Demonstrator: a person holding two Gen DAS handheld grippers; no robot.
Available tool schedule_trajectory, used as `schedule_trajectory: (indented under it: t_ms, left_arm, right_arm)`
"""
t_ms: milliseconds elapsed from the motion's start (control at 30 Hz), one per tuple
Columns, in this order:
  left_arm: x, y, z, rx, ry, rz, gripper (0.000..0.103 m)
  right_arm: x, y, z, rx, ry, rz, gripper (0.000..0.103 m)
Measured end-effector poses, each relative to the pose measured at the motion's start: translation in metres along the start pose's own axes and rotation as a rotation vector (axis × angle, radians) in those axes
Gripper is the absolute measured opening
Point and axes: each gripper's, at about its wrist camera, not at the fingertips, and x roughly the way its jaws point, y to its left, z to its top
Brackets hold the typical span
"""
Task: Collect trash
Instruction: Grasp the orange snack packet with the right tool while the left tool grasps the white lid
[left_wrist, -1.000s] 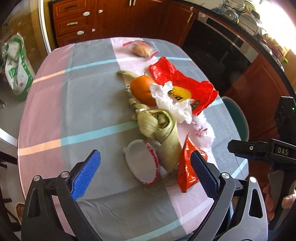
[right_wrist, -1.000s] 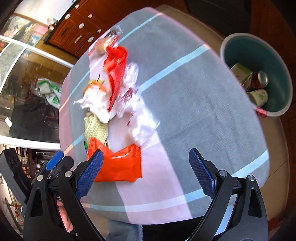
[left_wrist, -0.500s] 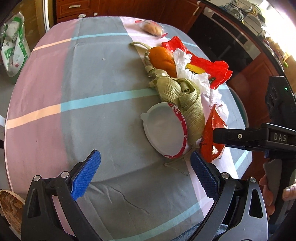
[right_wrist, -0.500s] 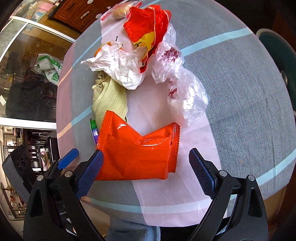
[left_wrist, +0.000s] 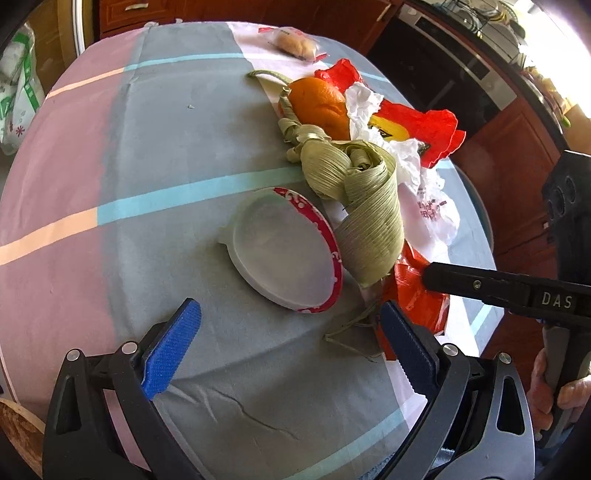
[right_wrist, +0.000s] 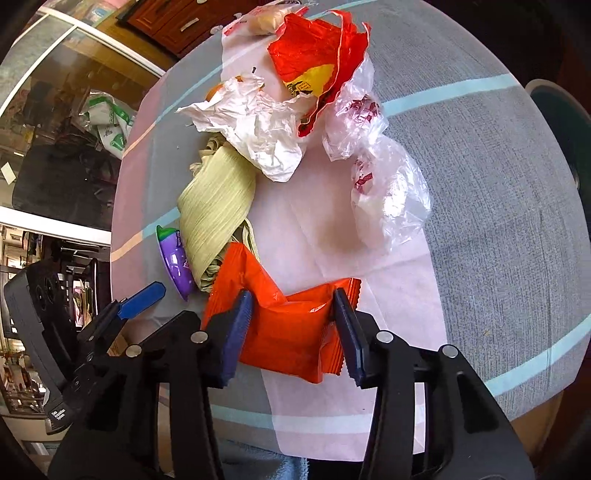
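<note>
Trash lies in a row on the table. An orange snack wrapper (right_wrist: 291, 325) lies nearest; my right gripper (right_wrist: 293, 314) has closed in on it, pads against both sides. It also shows in the left wrist view (left_wrist: 415, 295). My left gripper (left_wrist: 290, 332) is open and empty, just short of a red-rimmed plastic lid (left_wrist: 282, 251). Beyond lie a dried green leaf wrap (left_wrist: 365, 206), an orange (left_wrist: 319, 105), white crumpled paper (right_wrist: 258, 122), a red plastic bag (right_wrist: 317, 55) and clear plastic bags (right_wrist: 384, 188).
A round table with a grey, pink and blue-striped cloth (left_wrist: 155, 155). A packaged bun (left_wrist: 297, 42) lies at the far edge. A teal bin (right_wrist: 565, 118) stands beyond the table's right edge. Wooden cabinets and an oven are behind.
My right gripper moved down onto the orange wrapper and its jaws closed from wide open onto it. My left gripper moved closer to the lid, staying open.
</note>
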Motion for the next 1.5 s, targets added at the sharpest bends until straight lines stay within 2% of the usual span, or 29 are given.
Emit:
schedule_trajectory:
  t_ms: [233, 433, 467, 500, 567, 667, 700, 767, 1000, 1067, 1100, 1133, 1167, 1200, 1267, 1400, 1433, 1500]
  left_arm:
    - [0.006, 0.006, 0.017, 0.004, -0.009, 0.024, 0.098]
    - [0.016, -0.005, 0.023, 0.11, -0.038, 0.097, 0.096]
    - [0.016, -0.007, 0.022, 0.13, -0.051, 0.123, 0.084]
    - [0.015, -0.011, 0.02, 0.166, -0.071, 0.176, 0.063]
    - [0.012, -0.011, 0.018, 0.175, -0.08, 0.195, 0.048]
    - [0.005, 0.003, 0.018, 0.117, -0.072, 0.143, 0.045]
    - [0.003, 0.007, 0.017, 0.099, -0.072, 0.145, 0.029]
    - [-0.002, 0.015, 0.014, 0.065, -0.064, 0.126, 0.021]
    - [-0.01, 0.02, 0.002, 0.034, -0.043, 0.103, 0.021]
    - [-0.011, 0.023, 0.002, 0.018, -0.042, 0.1, 0.022]
    - [-0.013, 0.024, 0.003, 0.001, -0.039, 0.088, 0.034]
    - [-0.016, 0.025, 0.004, -0.014, -0.046, 0.072, 0.044]
    - [-0.018, 0.026, 0.006, -0.017, -0.059, 0.067, 0.056]
    - [-0.022, 0.025, 0.007, -0.013, -0.076, 0.074, 0.06]
    - [-0.027, 0.022, 0.011, 0.003, -0.091, 0.078, 0.066]
    - [-0.03, 0.021, 0.01, 0.005, -0.09, 0.064, 0.069]
    - [-0.03, 0.022, 0.009, 0.003, -0.089, 0.061, 0.069]
    - [-0.031, 0.024, 0.008, 0.004, -0.088, 0.063, 0.072]
  right_arm:
    - [-0.012, -0.017, 0.002, 0.011, -0.038, -0.062, 0.042]
    - [-0.013, -0.037, -0.001, 0.055, -0.044, -0.105, 0.042]
    - [-0.013, -0.038, -0.002, 0.058, -0.045, -0.104, 0.042]
    - [-0.013, -0.039, -0.003, 0.059, -0.047, -0.103, 0.042]
    - [-0.013, -0.037, -0.002, 0.05, -0.049, -0.111, 0.042]
    - [-0.011, -0.031, -0.002, 0.039, -0.052, -0.102, 0.042]
    - [-0.011, -0.029, -0.002, 0.036, -0.052, -0.094, 0.042]
    - [-0.013, -0.026, -0.002, 0.029, -0.05, -0.078, 0.041]
    - [-0.017, -0.027, -0.003, 0.026, -0.054, -0.04, 0.04]
    - [-0.017, -0.03, -0.005, 0.032, -0.05, -0.04, 0.045]
    - [-0.016, -0.029, -0.006, 0.035, -0.041, -0.038, 0.051]
    - [-0.017, -0.029, -0.007, 0.036, -0.045, -0.035, 0.063]
    - [-0.018, -0.028, -0.008, 0.03, -0.054, -0.045, 0.069]
    - [-0.018, -0.026, -0.009, 0.02, -0.056, -0.056, 0.071]
    - [-0.013, -0.019, -0.011, 0.007, -0.04, -0.06, 0.076]
    - [0.008, -0.007, -0.017, -0.024, 0.023, -0.101, 0.078]
    - [0.008, 0.0, -0.019, -0.056, -0.003, -0.128, 0.081]
    - [0.012, 0.01, -0.023, -0.106, -0.005, -0.177, 0.077]
